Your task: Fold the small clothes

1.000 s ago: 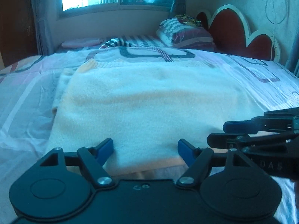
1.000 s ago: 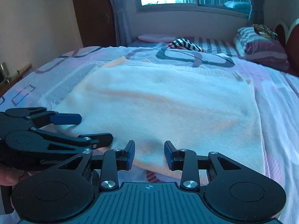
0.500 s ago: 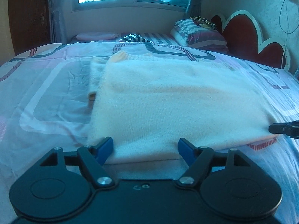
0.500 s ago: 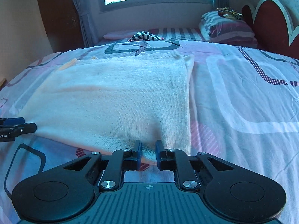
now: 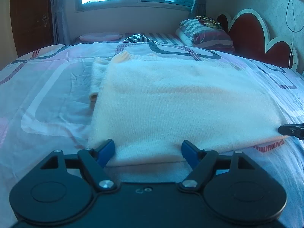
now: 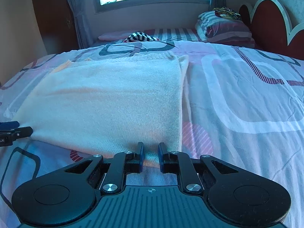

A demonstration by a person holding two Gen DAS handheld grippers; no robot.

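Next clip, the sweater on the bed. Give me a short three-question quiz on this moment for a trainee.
1. True or false: the left gripper is clamped shut.
2. Where on the sweater is the right gripper? A) its near right corner B) its far left corner C) its middle
3. What lies beside the headboard?

Key:
1. False. Its jaws stand wide open at the sweater's near left corner.
2. A. Its jaws have just been closing, and the sweater's edge is pinched between them.
3. A striped pillow.
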